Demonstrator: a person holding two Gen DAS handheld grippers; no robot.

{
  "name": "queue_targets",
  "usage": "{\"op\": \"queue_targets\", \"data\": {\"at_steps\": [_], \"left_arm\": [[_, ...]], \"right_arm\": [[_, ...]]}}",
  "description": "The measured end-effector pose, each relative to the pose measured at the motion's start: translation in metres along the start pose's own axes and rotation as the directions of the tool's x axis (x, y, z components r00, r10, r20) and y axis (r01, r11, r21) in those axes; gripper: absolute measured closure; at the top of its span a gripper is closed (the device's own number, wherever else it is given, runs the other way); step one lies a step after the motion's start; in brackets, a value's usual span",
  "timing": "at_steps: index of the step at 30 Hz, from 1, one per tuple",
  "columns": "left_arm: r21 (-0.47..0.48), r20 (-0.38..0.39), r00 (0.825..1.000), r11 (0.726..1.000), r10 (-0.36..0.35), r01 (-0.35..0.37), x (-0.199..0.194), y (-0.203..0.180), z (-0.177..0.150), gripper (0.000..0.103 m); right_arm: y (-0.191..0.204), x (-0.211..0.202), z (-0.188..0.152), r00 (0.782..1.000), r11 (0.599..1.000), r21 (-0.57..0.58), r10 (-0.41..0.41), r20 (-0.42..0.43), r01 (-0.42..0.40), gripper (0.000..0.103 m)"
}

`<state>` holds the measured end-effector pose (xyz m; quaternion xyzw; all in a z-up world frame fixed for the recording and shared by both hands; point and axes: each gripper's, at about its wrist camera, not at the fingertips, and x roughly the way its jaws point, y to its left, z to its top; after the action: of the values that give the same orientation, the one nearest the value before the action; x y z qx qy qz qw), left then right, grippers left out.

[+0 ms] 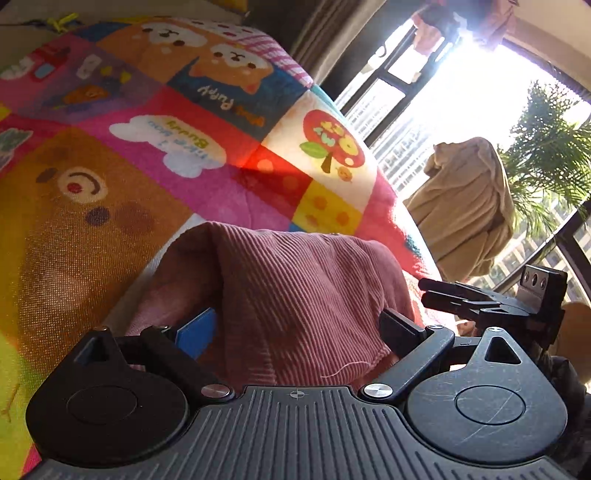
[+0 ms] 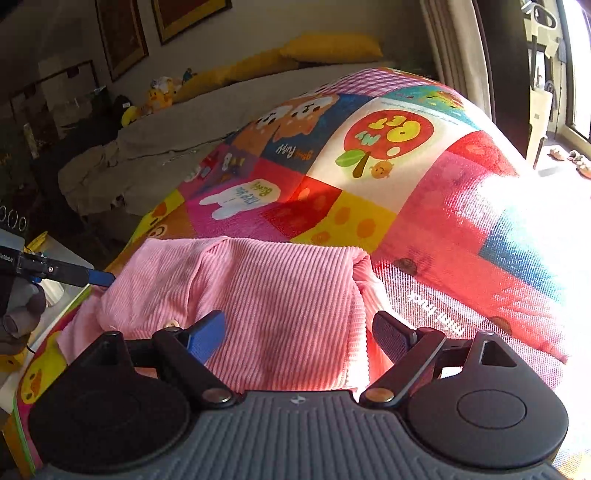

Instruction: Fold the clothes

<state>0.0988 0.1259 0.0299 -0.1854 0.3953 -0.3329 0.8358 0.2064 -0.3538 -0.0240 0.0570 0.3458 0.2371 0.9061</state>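
Pink corduroy garment (image 2: 280,306), folded, lies at lower centre on the patchwork blanket (image 2: 369,192), long axis left–right. Left gripper (image 1: 295,325) and right gripper (image 2: 299,332) fingers spread apart, straddling it. Blanket text: "mini muk".

Domestic bedroom. A bed carries a bright patchwork cartoon blanket (image 2: 369,173), with yellow pillows (image 2: 328,48) at its far edge and plush toys (image 2: 159,98) near the far left corner. Framed pictures (image 2: 122,33) hang on the wall. Curtains (image 2: 458,48) flank a large window (image 1: 461,92), beyond which stand a palm plant (image 1: 546,147) and hanging laundry (image 1: 465,206).
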Motion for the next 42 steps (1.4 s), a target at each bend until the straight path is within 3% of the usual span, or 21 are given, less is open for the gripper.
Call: {"op": "queue_targets", "data": {"at_steps": [1,3,7,13,17,19,21,23,25,28,33,34,36,37,38,42], "left_arm": [[-0.008,0.0,1.0,1.0,0.022,-0.022,0.007,0.0,0.0,0.005],[-0.034,-0.011,0.999,0.999,0.03,-0.031,0.02,0.002,-0.002,0.005],[-0.075,-0.019,1.0,0.997,0.022,-0.023,0.034,0.003,-0.003,0.005],[-0.073,0.0,0.999,0.997,-0.041,0.041,0.027,0.0,-0.003,0.005],[-0.086,-0.032,0.999,0.996,-0.028,0.025,0.038,0.0,-0.007,0.005],[-0.095,-0.02,0.999,0.995,-0.041,0.039,0.038,-0.002,-0.006,0.005],[-0.107,0.013,0.994,0.988,-0.11,0.111,0.028,-0.004,-0.003,0.005],[-0.092,0.053,0.986,0.983,-0.157,0.161,0.012,-0.006,0.0,0.005],[-0.069,0.054,0.992,0.991,-0.112,0.115,0.007,-0.006,0.001,0.005],[-0.098,0.026,0.998,0.993,-0.06,0.062,0.017,0.001,0.0,0.005],[-0.158,0.003,1.0,0.987,-0.023,0.023,0.045,0.006,-0.002,0.005],[-0.158,0.009,1.0,0.987,-0.01,0.011,0.048,0.003,0.001,0.005],[-0.131,0.014,1.0,0.991,-0.006,0.008,0.047,-0.005,0.009,0.016],[-0.109,0.018,1.0,0.994,-0.006,0.008,0.044,-0.01,0.013,0.033],[-0.099,0.013,1.0,0.995,0.002,0.0,0.039,-0.011,0.01,0.041],[-0.06,-0.004,1.0,0.998,0.031,-0.031,0.021,-0.014,-0.005,0.046]], "right_arm": [[-0.004,0.007,0.002,1.0,1.0,0.027,0.009,-0.011,-0.009,0.041],[-0.015,0.025,0.001,0.999,0.995,0.098,0.015,-0.051,-0.01,0.051],[-0.026,0.04,-0.004,0.999,0.981,0.195,0.023,-0.048,-0.013,0.048],[-0.024,0.011,-0.005,0.999,0.986,0.167,-0.022,0.034,0.016,0.044],[-0.039,0.03,-0.013,0.999,0.963,0.266,0.035,-0.014,-0.03,0.042],[-0.032,0.036,-0.013,0.994,0.955,0.279,0.105,-0.012,-0.098,0.042],[-0.012,0.026,-0.009,0.978,0.955,0.212,0.209,0.024,-0.209,0.042],[0.01,0.008,-0.004,0.969,0.966,0.081,0.245,0.044,-0.248,0.042],[0.013,0.004,-0.002,0.978,0.977,0.052,0.207,0.04,-0.209,0.041],[-0.004,0.02,-0.004,0.992,0.983,0.134,0.124,0.006,-0.124,0.041],[-0.025,0.053,-0.004,0.987,0.95,0.275,0.159,-0.011,-0.15,0.041],[-0.024,0.056,-0.001,0.986,0.95,0.272,0.164,-0.01,-0.156,0.047],[-0.019,0.058,0.005,0.984,0.952,0.254,0.176,-0.004,-0.169,0.058],[-0.014,0.051,0.007,0.983,0.955,0.234,0.184,0.008,-0.181,0.064],[-0.01,0.041,0.007,0.981,0.957,0.216,0.194,0.025,-0.195,0.066],[0.002,0.007,0.002,0.973,0.96,0.162,0.224,0.055,-0.23,0.068]]}}
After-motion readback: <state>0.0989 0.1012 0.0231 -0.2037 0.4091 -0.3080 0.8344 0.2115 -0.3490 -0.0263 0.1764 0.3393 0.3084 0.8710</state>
